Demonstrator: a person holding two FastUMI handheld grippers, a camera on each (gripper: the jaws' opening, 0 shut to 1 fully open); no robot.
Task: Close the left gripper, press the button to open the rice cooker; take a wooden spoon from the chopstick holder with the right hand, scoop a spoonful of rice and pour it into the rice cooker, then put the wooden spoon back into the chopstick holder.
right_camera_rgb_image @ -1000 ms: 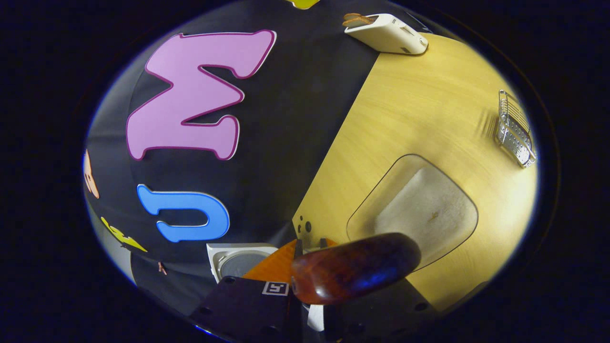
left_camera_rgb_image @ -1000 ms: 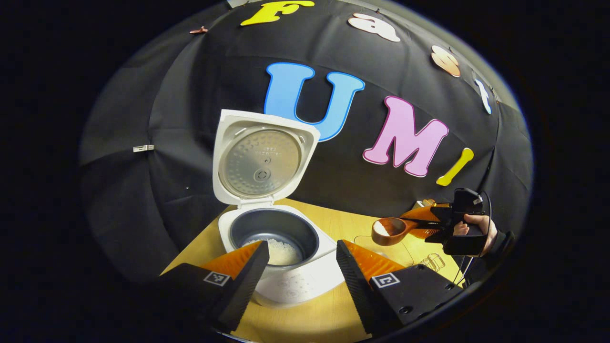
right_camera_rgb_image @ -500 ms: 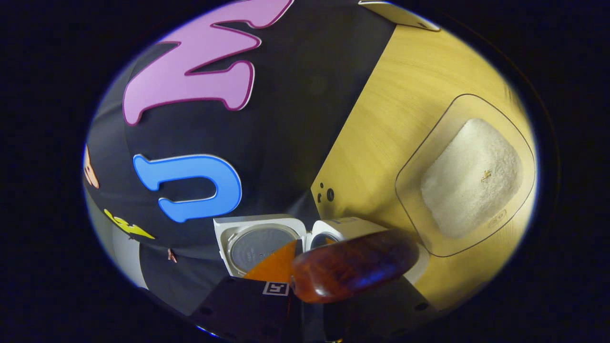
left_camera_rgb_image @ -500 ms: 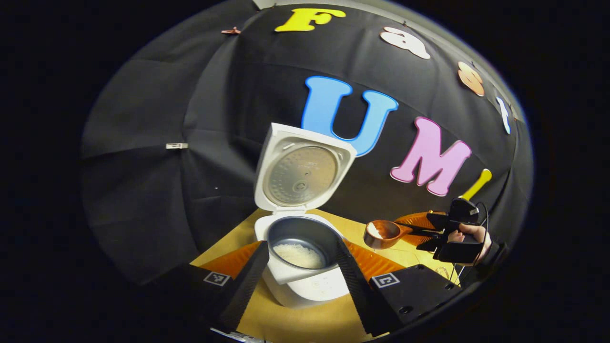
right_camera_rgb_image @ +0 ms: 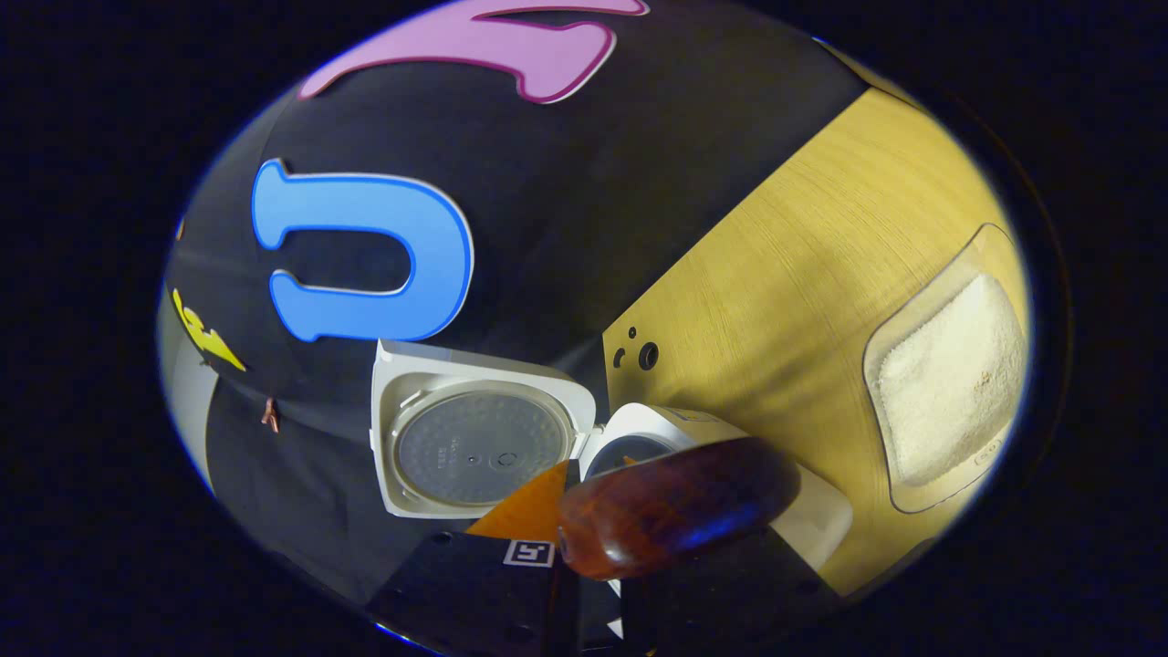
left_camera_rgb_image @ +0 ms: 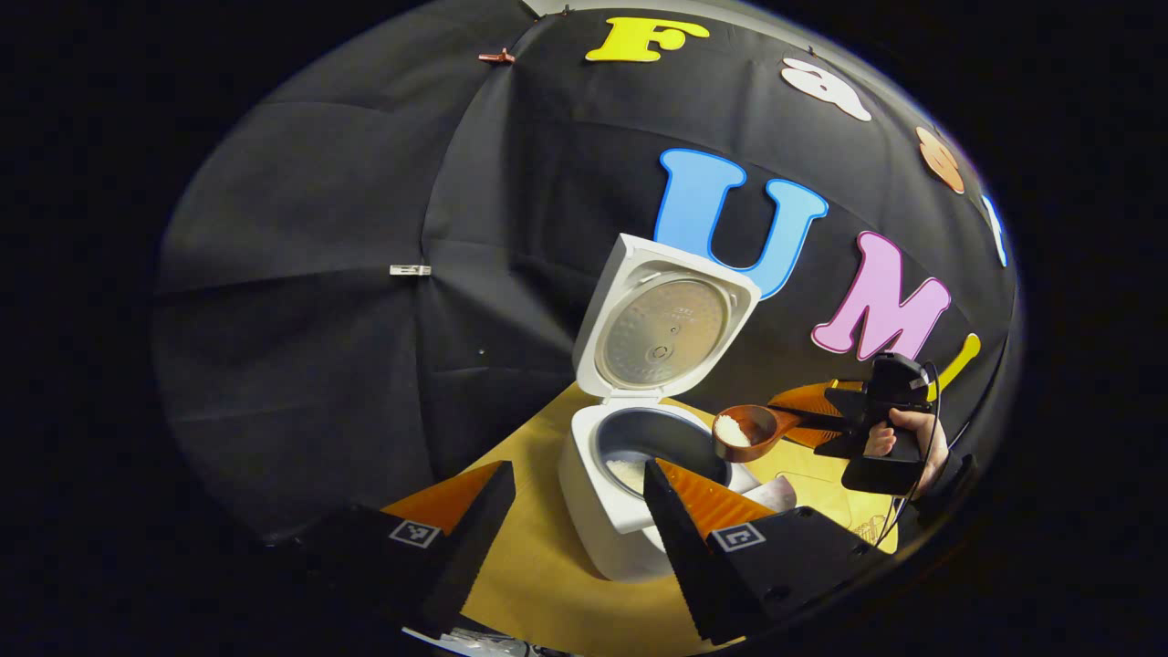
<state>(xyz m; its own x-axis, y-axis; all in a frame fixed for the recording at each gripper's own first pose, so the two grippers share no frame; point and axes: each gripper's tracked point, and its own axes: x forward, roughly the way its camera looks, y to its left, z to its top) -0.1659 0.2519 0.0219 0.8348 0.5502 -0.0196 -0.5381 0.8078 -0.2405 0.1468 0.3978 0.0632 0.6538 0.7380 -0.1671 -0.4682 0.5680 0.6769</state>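
Observation:
The white rice cooker [left_camera_rgb_image: 611,529] stands on the wooden table with its lid [left_camera_rgb_image: 664,327] up, and some rice lies in the grey inner pot [left_camera_rgb_image: 652,443]. My left gripper [left_camera_rgb_image: 579,506] is open and low in front of the cooker, holding nothing. Farther right, my right gripper [left_camera_rgb_image: 821,420] is shut on the handle of the wooden spoon [left_camera_rgb_image: 744,429]. Its bowl carries white rice and hovers at the pot's right rim. In the right gripper view, the spoon [right_camera_rgb_image: 675,516] hides part of the cooker [right_camera_rgb_image: 817,516], with one finger [right_camera_rgb_image: 525,506] beside it.
A clear tray of rice [right_camera_rgb_image: 949,374] lies on the table [right_camera_rgb_image: 776,255] to the right of the cooker. Small holes [right_camera_rgb_image: 646,354] mark the tabletop near the back wall. A hand [left_camera_rgb_image: 908,438] grips the right gripper.
The right gripper has carried the spoon of rice from above the tray to the cooker's rim. The left gripper has swung left, so the cooker sits further right in its view.

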